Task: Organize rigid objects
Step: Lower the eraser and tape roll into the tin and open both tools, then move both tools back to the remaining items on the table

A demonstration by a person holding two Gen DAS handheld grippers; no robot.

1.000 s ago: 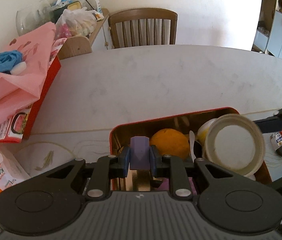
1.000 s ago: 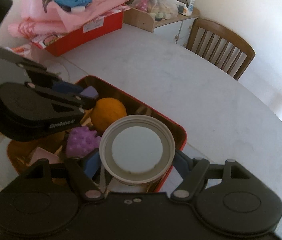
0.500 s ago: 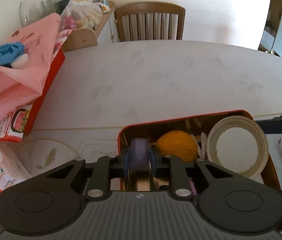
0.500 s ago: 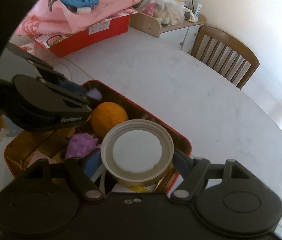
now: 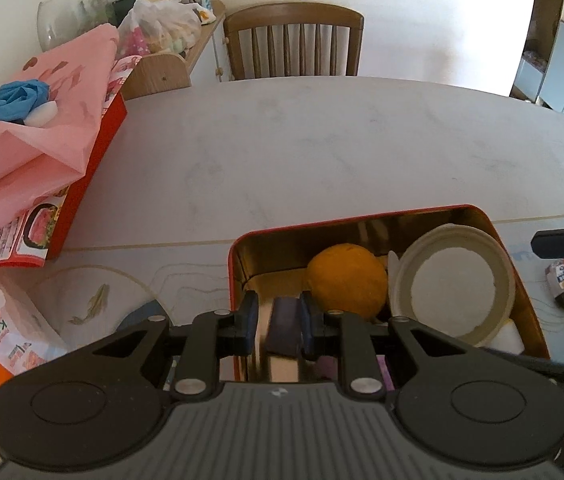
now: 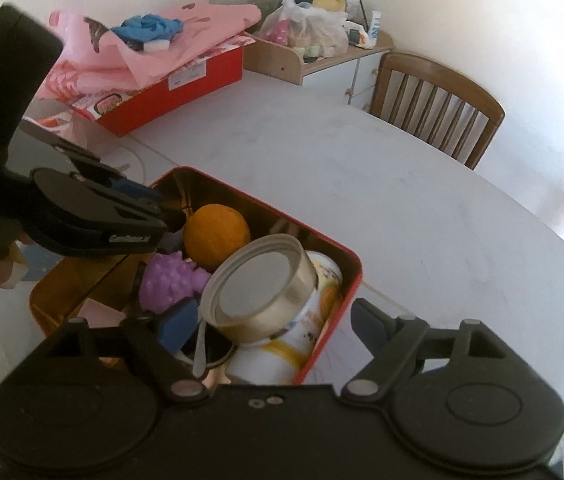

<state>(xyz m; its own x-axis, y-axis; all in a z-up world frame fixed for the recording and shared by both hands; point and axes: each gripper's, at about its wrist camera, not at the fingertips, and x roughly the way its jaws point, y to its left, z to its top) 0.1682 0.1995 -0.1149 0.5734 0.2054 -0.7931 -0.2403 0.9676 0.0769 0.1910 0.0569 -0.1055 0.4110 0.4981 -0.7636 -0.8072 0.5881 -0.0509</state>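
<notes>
Two tools: our left tool (image 5: 277, 322) clamps small purple block (image 5: 284, 326) over red metal tin (image 5: 362, 220); right tool (image 6: 273, 326), jaws just widened, frees white can (image 6: 277, 312) lying inside. Block looks light, stiff; we grip flat sides.

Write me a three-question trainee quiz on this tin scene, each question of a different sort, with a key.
1. True or false: the right gripper is clamped on the can.
2. What does the left gripper hold? A) orange ball B) purple block C) spoon
3. Fill in: the orange ball lies inside the red ____.

Key: 1 false, its jaws have just been opening and stand clear of the can; 2 B, the purple block; 3 tin.
</notes>
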